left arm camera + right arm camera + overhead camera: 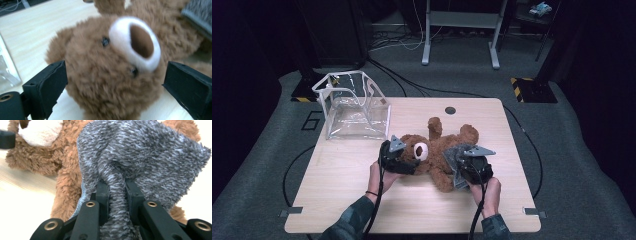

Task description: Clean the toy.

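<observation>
The bear (439, 152) lies on its back at the centre of the surface (342, 170). The left gripper (113, 82) stands wide open around its head, pads clear of the fur. The right gripper (117, 195) is pinched tight on a fold of grey cloth (150, 157) over the belly, probably to dress it.

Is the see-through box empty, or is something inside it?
Empty. The clear box stands open-topped at the table's far left corner, and through its walls nothing shows inside.

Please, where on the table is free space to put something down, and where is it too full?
Free: the table between the clear box and the near edge, and the far right corner past the round hole. Crowded: the middle, with the teddy bear, left gripper and right gripper.
</observation>
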A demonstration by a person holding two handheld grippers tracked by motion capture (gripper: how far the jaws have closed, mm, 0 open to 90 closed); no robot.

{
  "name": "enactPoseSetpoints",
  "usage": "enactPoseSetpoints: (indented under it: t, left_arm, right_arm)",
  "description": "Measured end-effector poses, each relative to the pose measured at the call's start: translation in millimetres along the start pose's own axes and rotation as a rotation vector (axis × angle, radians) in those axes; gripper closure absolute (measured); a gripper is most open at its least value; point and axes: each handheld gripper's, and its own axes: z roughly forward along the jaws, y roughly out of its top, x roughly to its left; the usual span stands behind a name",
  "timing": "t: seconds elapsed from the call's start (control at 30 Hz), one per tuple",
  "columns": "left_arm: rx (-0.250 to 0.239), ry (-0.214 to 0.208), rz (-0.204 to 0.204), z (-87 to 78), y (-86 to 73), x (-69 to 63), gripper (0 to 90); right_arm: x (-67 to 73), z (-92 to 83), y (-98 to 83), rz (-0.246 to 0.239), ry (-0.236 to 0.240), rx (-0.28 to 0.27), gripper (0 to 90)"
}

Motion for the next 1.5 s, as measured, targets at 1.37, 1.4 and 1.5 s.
enactPoseSetpoints:
  t: [1.37,1.4,1.5]
  left_arm:
    - [0.087,-0.117,-0.112,13.0,5.8,10.0,61.8]
    - [0.103,-0.132,-0.114,13.3,8.4,12.4,61.9]
    - [0.117,-0.149,-0.119,15.6,10.7,18.1,61.4]
  right_arm:
    - [-5.1,-5.8,24.6,-0.007,-0.048,-0.066,76.9]
    - [-6.2,-2.6,29.7,-0.007,-0.048,-0.063,77.1]
    - [-10.1,9.8,47.8,0.002,-0.054,-0.056,77.3]
